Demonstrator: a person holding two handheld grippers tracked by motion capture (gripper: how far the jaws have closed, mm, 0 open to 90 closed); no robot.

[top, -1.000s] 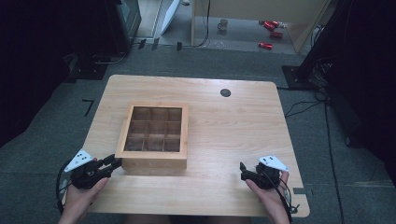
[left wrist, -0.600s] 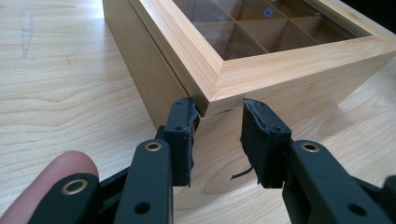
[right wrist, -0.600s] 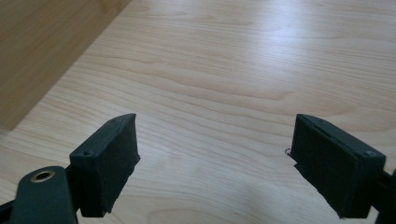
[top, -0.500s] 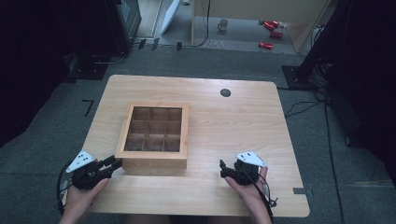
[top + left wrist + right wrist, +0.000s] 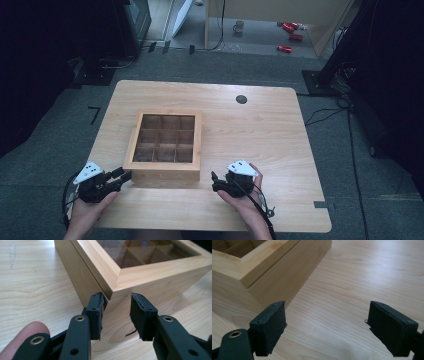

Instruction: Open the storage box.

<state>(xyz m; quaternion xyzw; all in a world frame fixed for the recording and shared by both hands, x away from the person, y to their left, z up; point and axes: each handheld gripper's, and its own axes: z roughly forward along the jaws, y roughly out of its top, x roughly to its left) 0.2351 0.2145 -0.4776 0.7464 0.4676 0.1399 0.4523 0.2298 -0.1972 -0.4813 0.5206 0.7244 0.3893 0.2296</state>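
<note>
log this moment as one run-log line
left tongs: at near-left corner of box, jaws just opening, gap to pads | right tongs: open, empty, near box's near-right corner | box: lid shut, on table

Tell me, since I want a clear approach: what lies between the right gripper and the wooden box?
Only bare table: in the high view, nothing sits between the right gripper and the wooden box.

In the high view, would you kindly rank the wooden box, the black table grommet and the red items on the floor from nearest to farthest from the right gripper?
1. Wooden box, just to the right gripper's left.
2. Black grommet, at the table's far edge.
3. Red items, on the floor beyond the table.
</note>
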